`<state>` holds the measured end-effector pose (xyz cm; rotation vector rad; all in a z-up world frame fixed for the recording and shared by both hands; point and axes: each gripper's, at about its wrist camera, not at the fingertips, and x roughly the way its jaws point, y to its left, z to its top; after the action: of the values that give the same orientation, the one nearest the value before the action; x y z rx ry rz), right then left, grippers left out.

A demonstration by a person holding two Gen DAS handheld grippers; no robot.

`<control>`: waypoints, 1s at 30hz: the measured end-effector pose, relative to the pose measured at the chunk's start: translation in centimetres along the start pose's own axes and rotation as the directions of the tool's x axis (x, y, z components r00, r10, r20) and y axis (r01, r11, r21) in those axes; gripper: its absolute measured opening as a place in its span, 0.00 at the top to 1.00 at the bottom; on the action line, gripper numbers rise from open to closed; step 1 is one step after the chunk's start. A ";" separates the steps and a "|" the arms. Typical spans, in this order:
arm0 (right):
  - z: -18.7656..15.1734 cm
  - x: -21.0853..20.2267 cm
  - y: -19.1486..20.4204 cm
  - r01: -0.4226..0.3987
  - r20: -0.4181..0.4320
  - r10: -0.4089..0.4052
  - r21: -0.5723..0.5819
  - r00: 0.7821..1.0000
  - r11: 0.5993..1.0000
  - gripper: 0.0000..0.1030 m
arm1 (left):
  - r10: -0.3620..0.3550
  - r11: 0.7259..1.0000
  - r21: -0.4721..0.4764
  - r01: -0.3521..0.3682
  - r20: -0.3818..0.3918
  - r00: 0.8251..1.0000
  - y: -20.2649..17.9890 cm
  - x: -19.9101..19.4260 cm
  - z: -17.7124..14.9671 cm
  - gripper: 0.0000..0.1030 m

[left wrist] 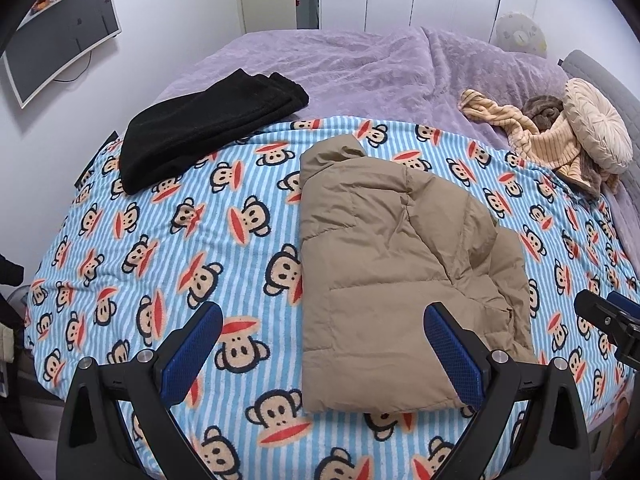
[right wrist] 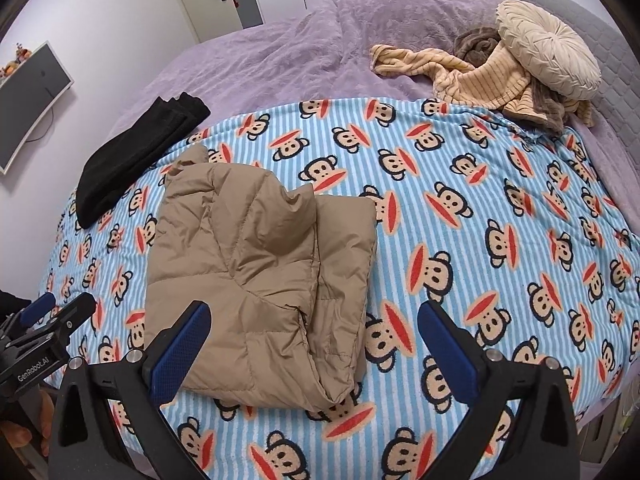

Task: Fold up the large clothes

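Tan quilted puffer jacket (left wrist: 404, 268) lies folded near the monkey-print striped blanket's (left wrist: 160, 240) front edge, released.
Left gripper (left wrist: 324, 356) and right gripper (right wrist: 314, 354) both hover spread wide, empty; next likely the crumpled cream ribbed garment (right wrist: 472, 76) by the far right corner.

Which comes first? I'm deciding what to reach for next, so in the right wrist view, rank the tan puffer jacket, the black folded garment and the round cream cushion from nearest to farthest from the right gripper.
From the right gripper, open and holding nothing:
1. Tan puffer jacket, just ahead, partly behind the left-hand finger.
2. Black folded garment, farther back on the left.
3. Round cream cushion, far right, by the headboard.
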<state>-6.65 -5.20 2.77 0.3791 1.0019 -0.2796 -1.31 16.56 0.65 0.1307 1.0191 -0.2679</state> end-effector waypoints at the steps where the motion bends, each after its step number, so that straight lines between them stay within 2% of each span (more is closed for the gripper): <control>1: 0.0 0.0 0.0 0.001 0.001 -0.001 0.001 1.000 1.000 0.00 | 0.001 1.000 -0.001 -0.001 0.001 1.000 0.0 0.0 0.0 0.02; 30: -0.3 -0.7 0.7 0.000 0.007 0.000 -0.003 1.000 1.000 0.00 | 0.010 1.000 -0.003 -0.009 0.013 1.000 0.6 -1.0 -0.1 0.02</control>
<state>-6.96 -4.35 3.30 0.3748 0.9955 -0.2792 -1.76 17.30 1.42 0.1312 1.0061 -0.2584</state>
